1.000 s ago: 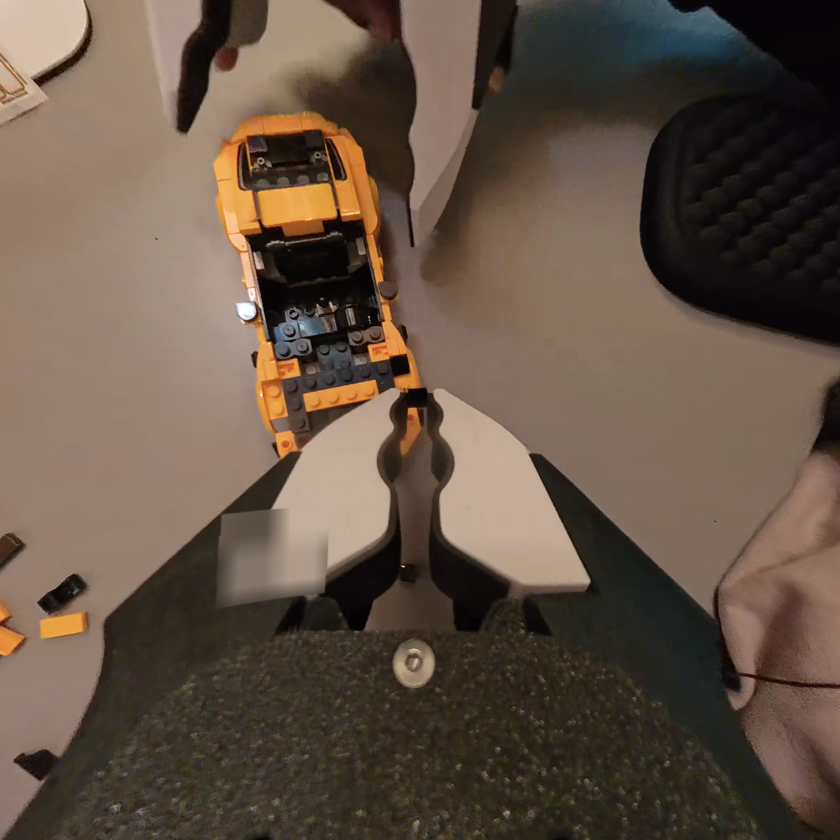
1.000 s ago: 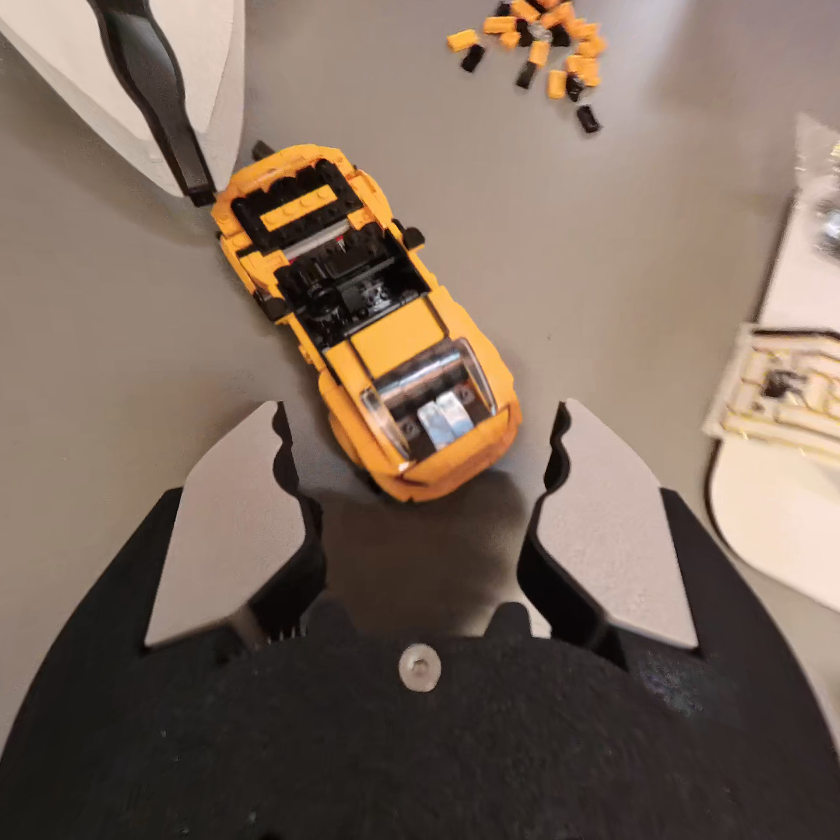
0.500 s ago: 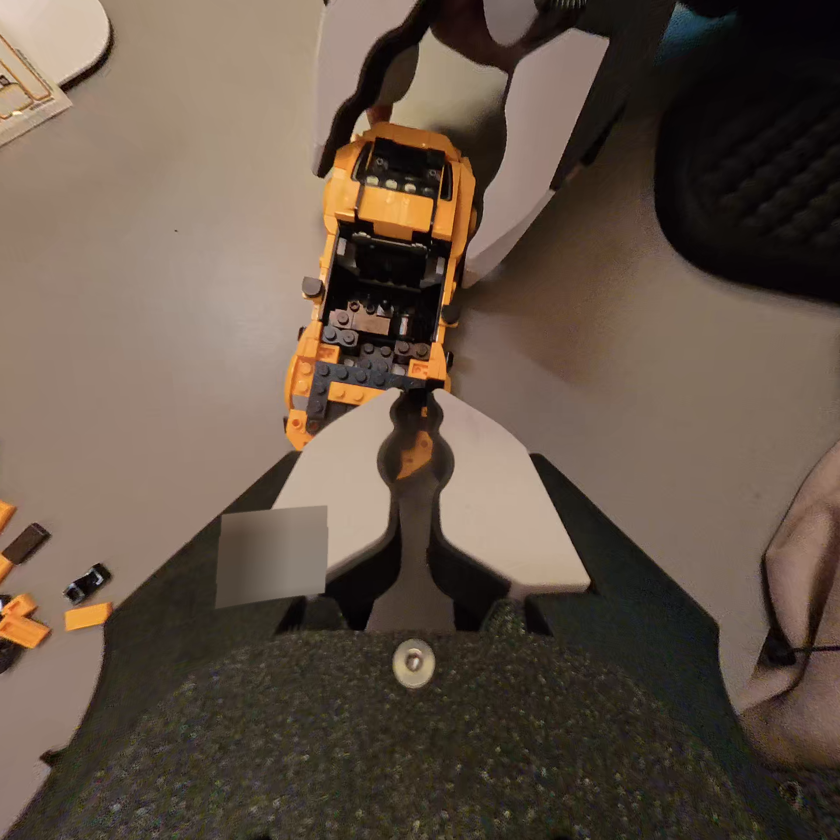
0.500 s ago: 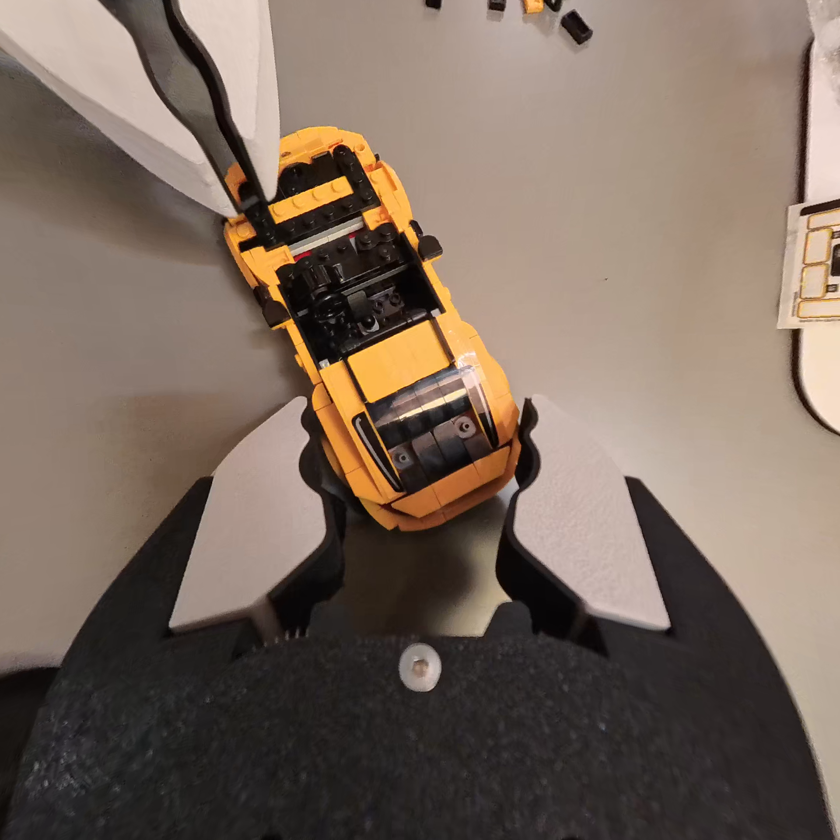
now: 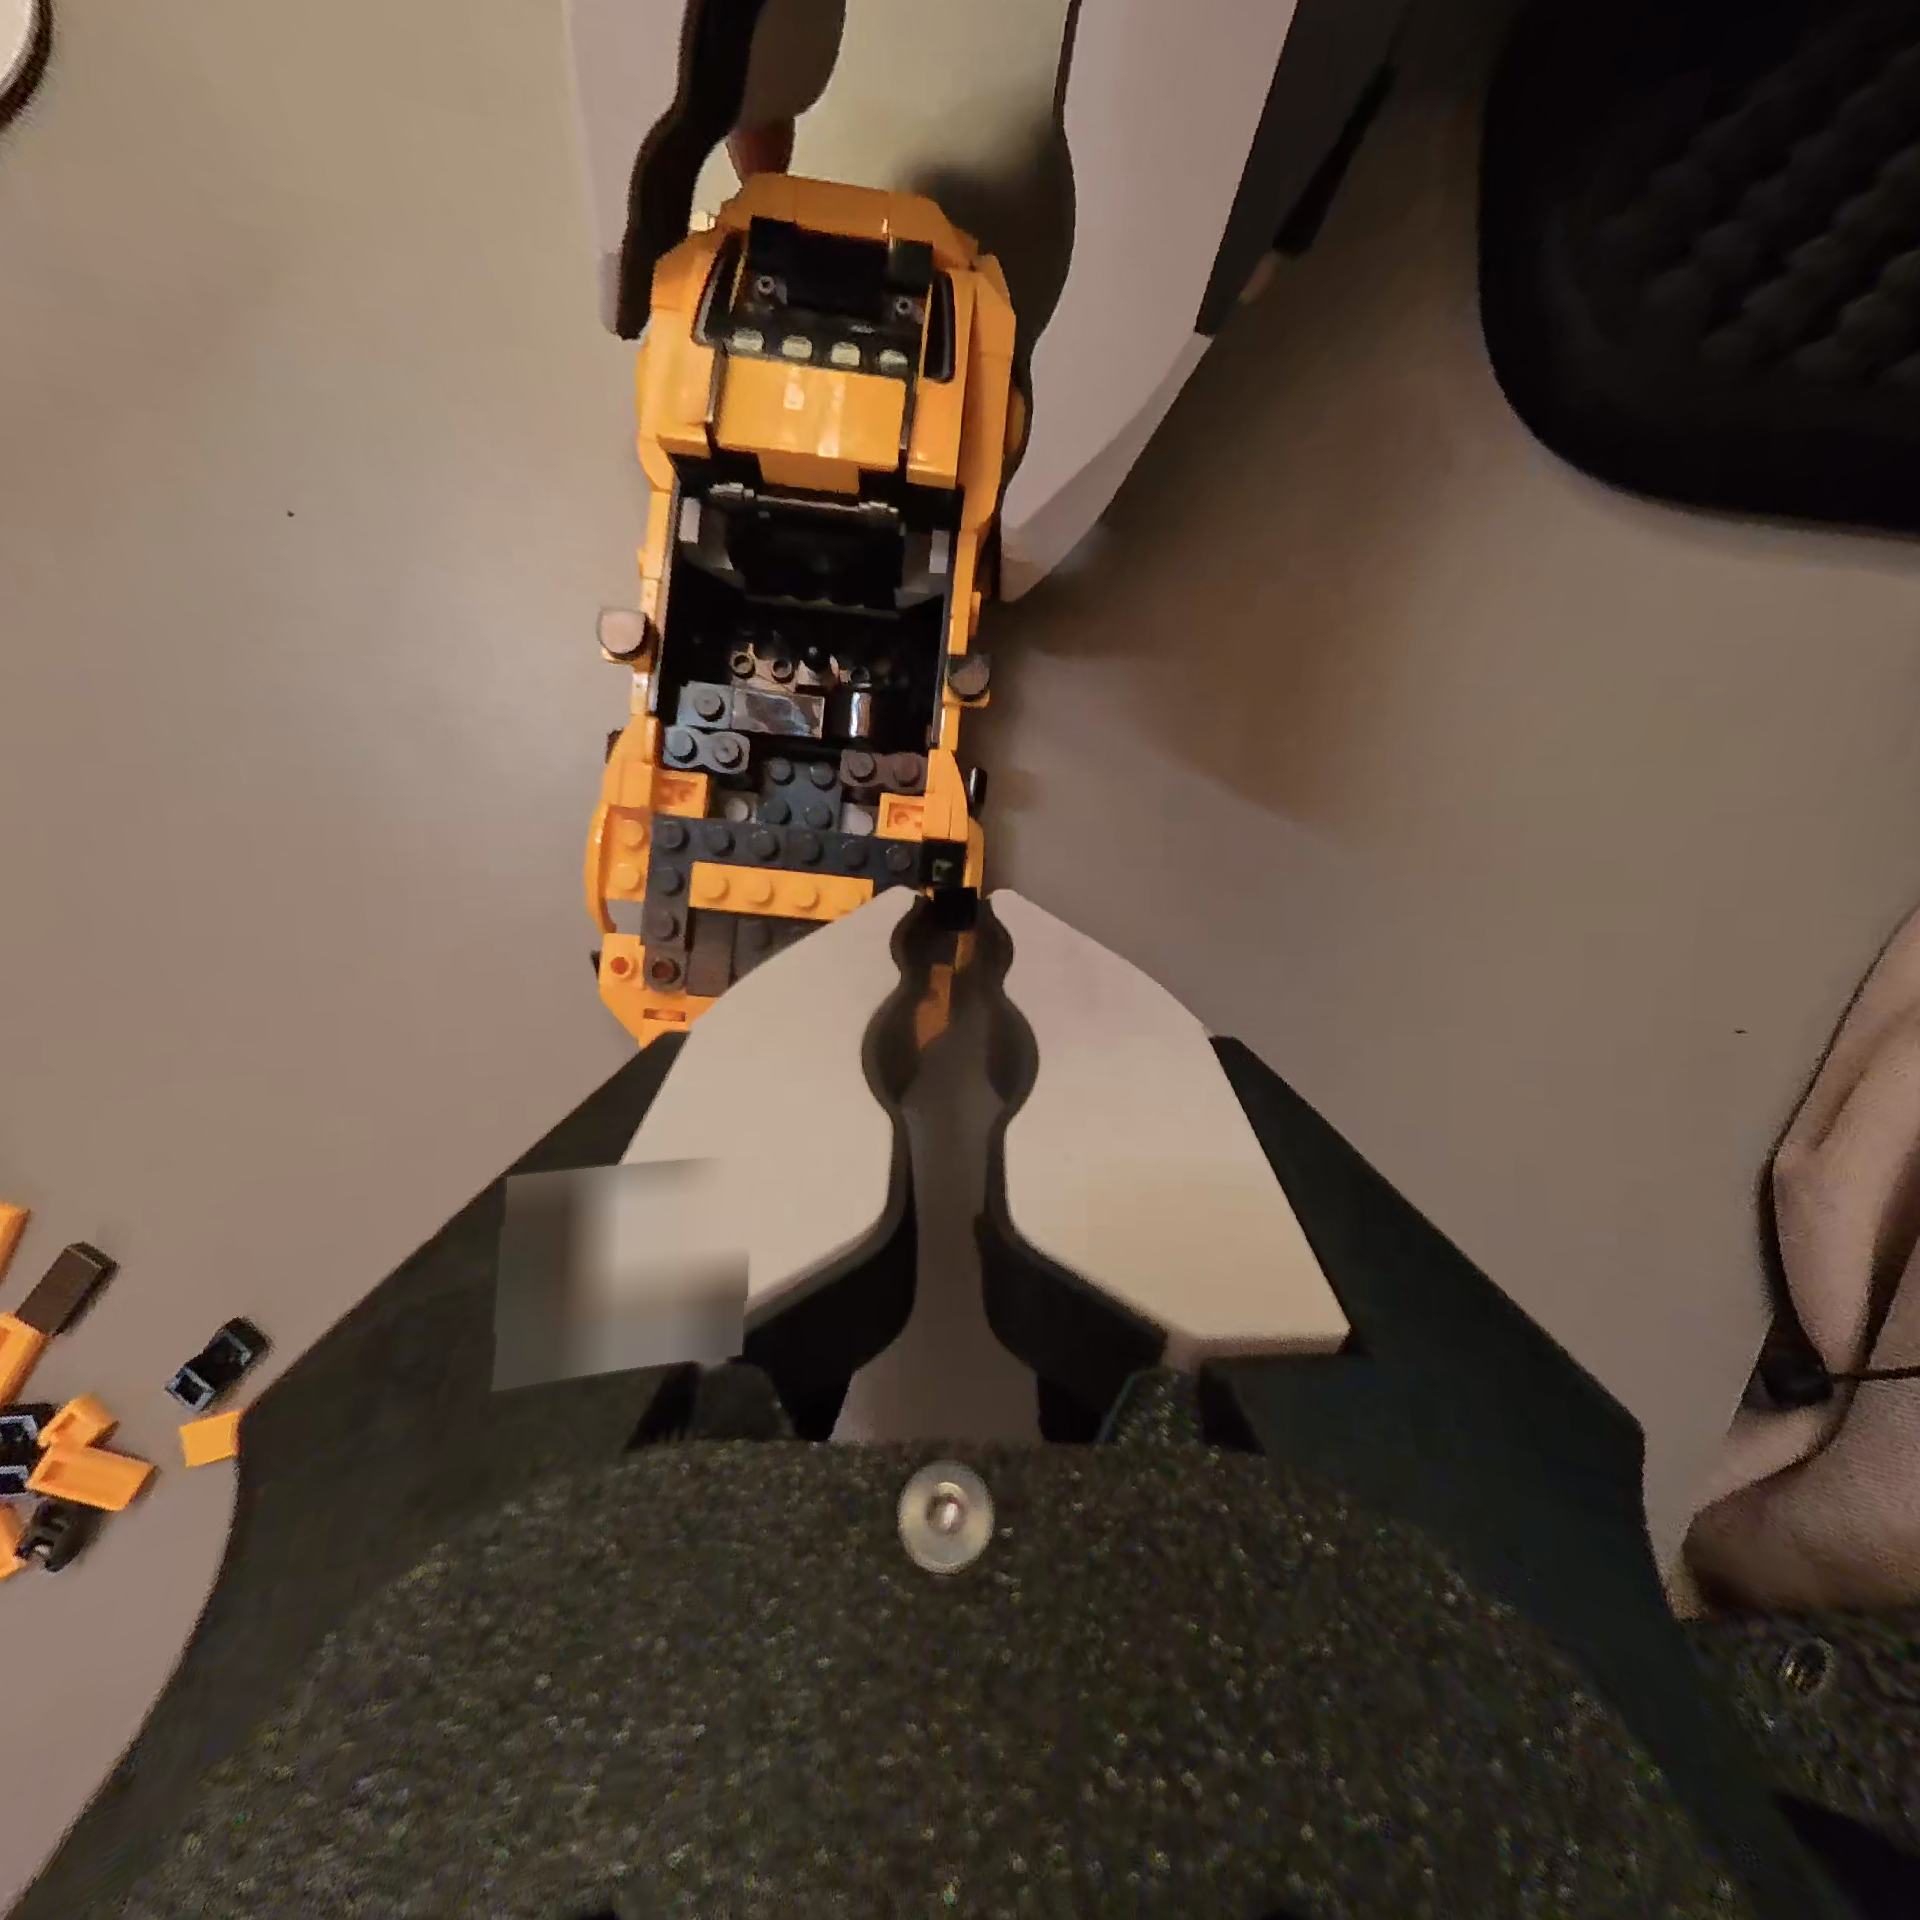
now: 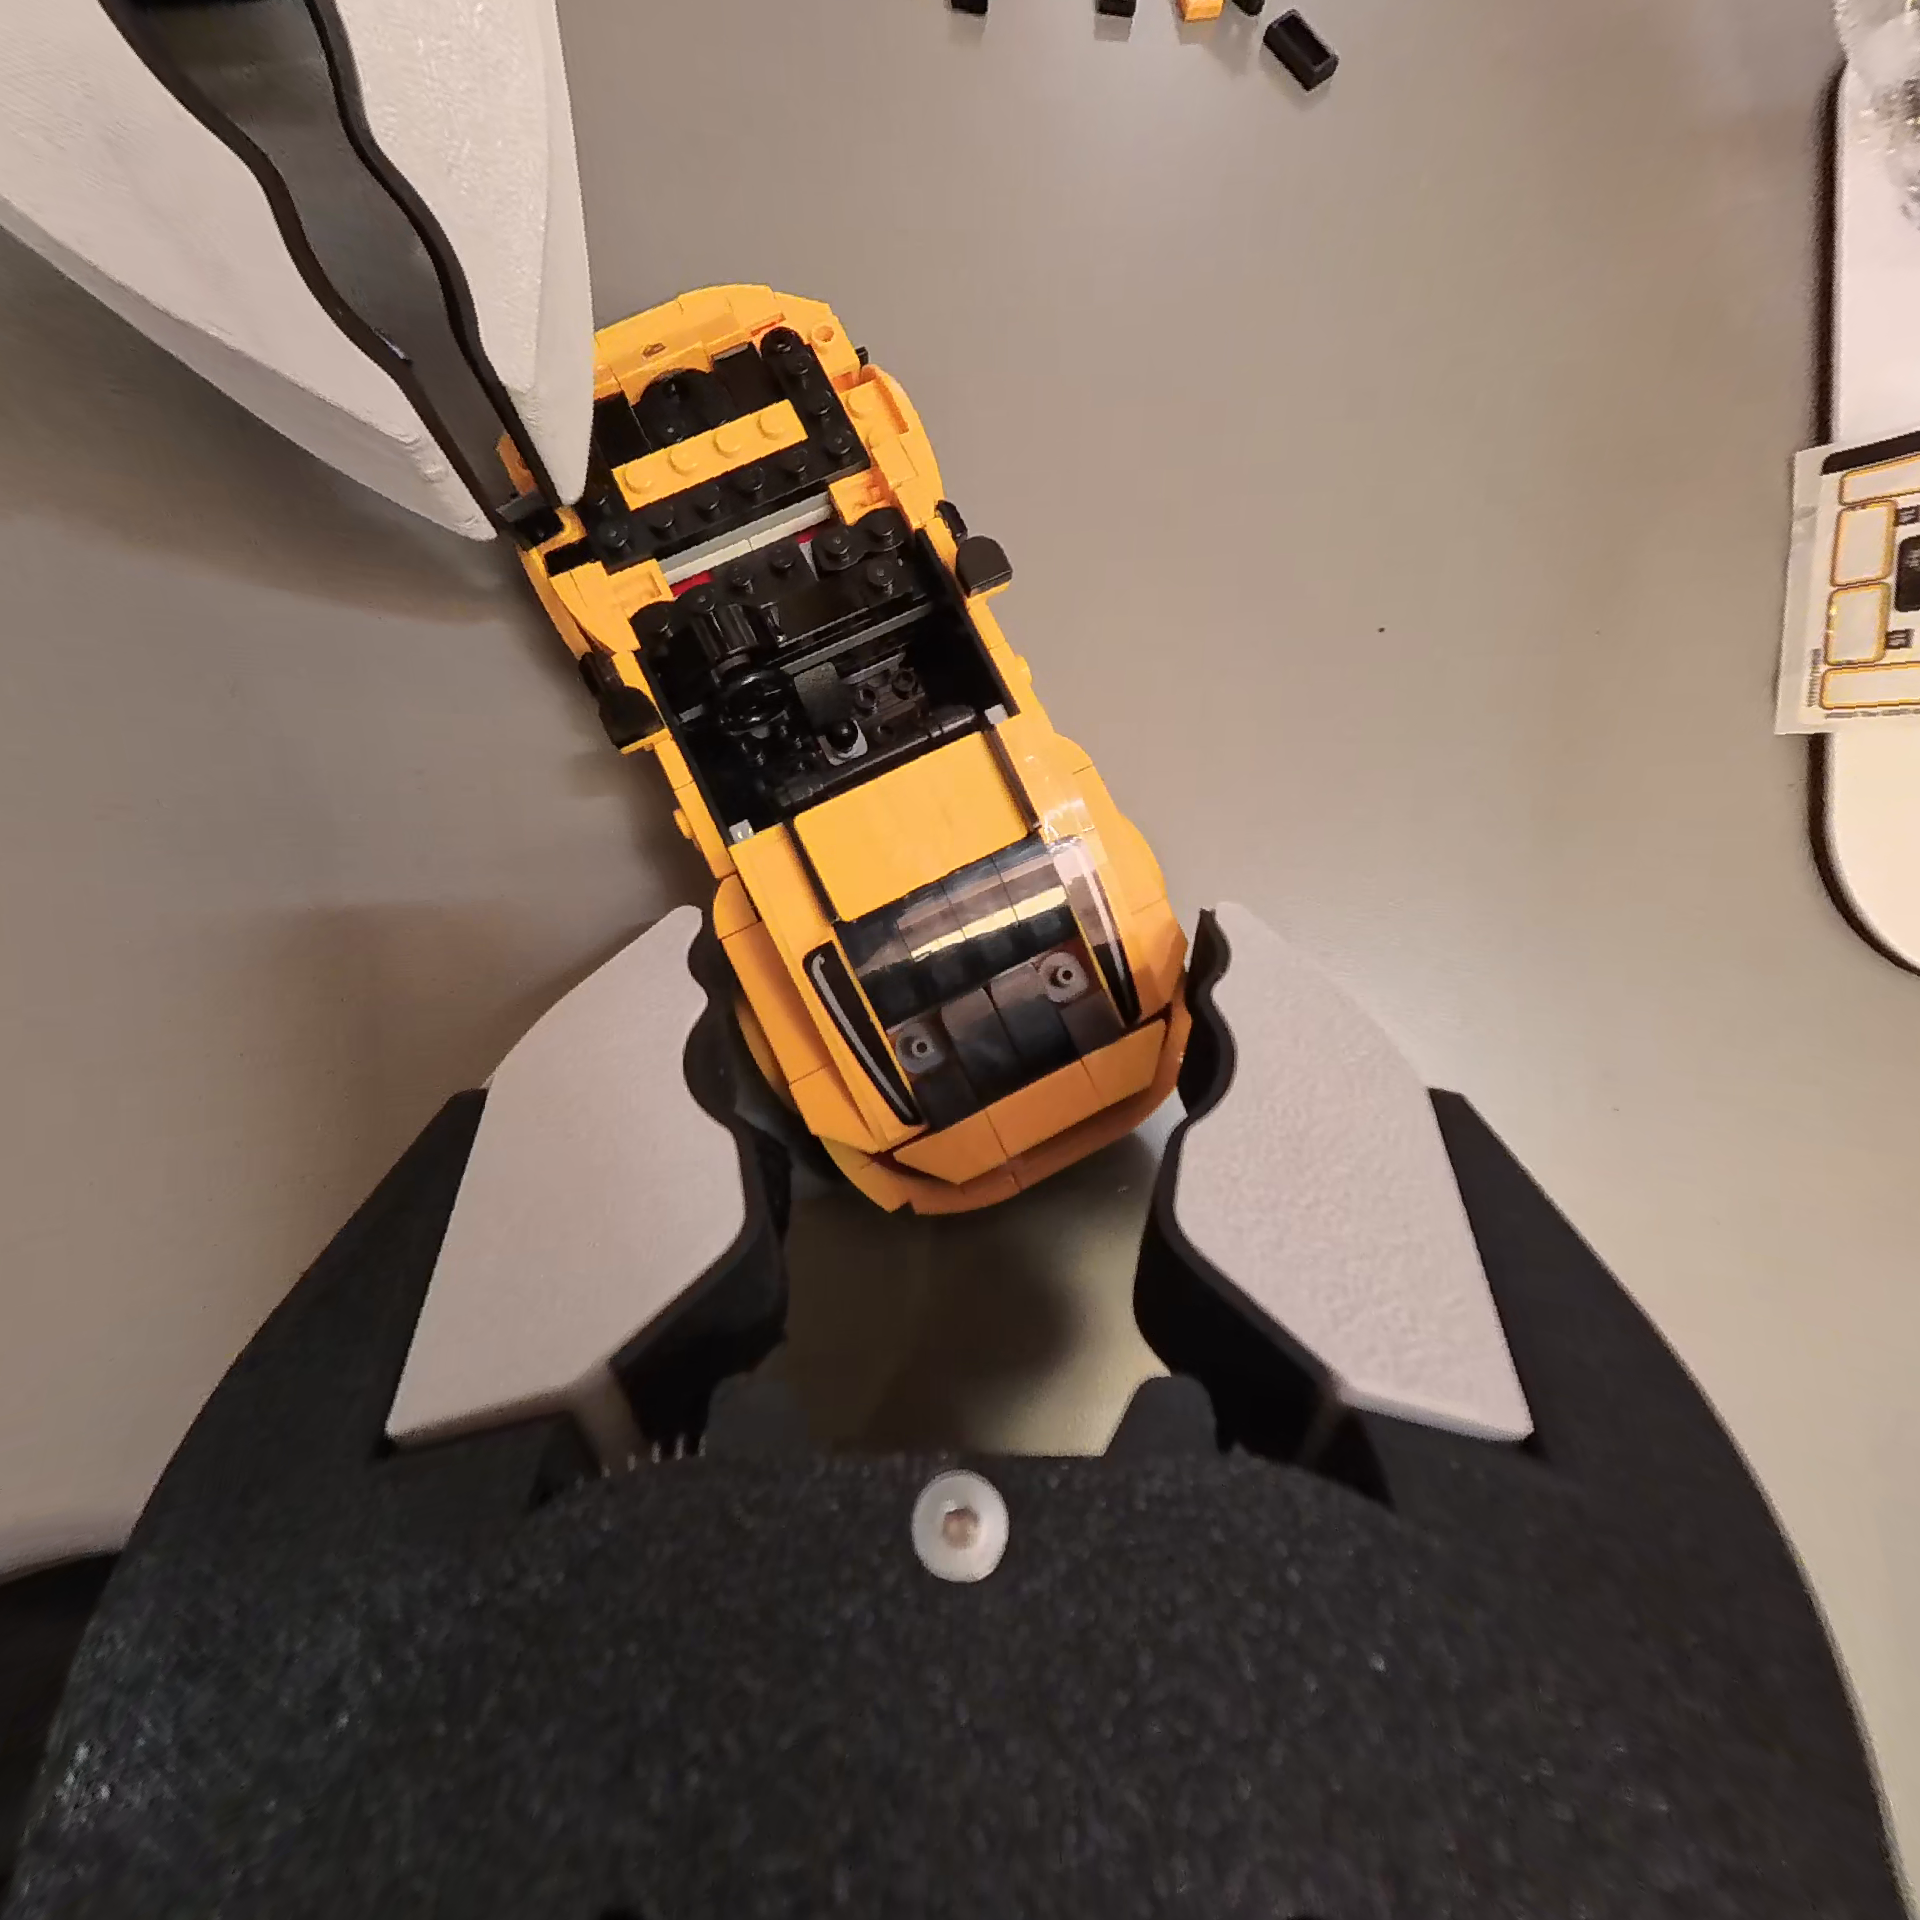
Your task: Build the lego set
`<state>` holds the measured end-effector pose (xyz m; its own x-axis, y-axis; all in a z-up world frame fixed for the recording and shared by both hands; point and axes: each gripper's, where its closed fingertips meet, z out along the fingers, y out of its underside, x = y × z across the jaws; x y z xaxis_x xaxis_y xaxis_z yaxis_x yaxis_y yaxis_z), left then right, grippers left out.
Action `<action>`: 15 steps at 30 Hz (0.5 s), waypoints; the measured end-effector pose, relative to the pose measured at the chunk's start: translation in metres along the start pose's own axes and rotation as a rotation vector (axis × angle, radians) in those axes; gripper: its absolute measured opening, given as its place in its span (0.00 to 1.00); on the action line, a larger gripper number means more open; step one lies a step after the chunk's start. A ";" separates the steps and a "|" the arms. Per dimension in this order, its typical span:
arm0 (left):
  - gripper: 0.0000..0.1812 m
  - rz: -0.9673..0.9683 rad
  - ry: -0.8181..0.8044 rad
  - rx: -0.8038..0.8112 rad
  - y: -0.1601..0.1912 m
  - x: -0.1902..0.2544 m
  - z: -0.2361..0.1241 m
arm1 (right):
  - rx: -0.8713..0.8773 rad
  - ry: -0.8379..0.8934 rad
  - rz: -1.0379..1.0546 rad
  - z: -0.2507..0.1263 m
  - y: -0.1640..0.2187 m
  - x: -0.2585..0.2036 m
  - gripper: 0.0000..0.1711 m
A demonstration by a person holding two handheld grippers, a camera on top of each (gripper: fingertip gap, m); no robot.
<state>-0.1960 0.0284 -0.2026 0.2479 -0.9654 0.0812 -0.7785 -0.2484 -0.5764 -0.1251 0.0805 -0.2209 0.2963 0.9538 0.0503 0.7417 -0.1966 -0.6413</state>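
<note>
An orange and black lego car (image 5: 821, 582) stands on the grey table, roof open, rear end toward my left gripper. My left gripper (image 5: 951, 912) is shut on a small black piece (image 5: 953, 906) and holds it at the car's rear right corner. In the right wrist view the car (image 6: 894, 831) points its hood at me. My right gripper (image 6: 951, 987) has one finger on each side of the hood, both touching it. The left gripper's tips (image 6: 530, 509) show there at the car's far corner.
Loose orange and black pieces (image 5: 73, 1444) lie at the left wrist view's lower left, and more (image 6: 1299, 47) lie beyond the car. A sticker sheet (image 6: 1849, 592) rests on a white board (image 6: 1870, 883) at the right. A black cushion (image 5: 1714, 260) lies far right.
My right gripper has moved in from behind the car and closed around its hood. The car has turned in line with it. My left gripper has carried the black piece to the rear corner.
</note>
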 end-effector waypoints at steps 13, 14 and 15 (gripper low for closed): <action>0.06 0.044 -0.034 -0.007 -0.001 0.000 0.000 | 0.009 0.000 0.004 0.000 0.000 0.001 0.49; 0.06 0.049 -0.041 -0.007 -0.002 -0.001 0.000 | 0.009 0.000 0.005 -0.001 0.000 0.001 0.49; 0.06 0.055 -0.044 -0.008 -0.001 -0.001 0.000 | 0.009 0.000 0.005 -0.001 0.000 0.001 0.49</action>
<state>-0.1952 0.0294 -0.2015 0.2301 -0.9731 0.0136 -0.7961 -0.1963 -0.5724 -0.1243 0.0813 -0.2206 0.3001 0.9528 0.0466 0.7345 -0.1996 -0.6485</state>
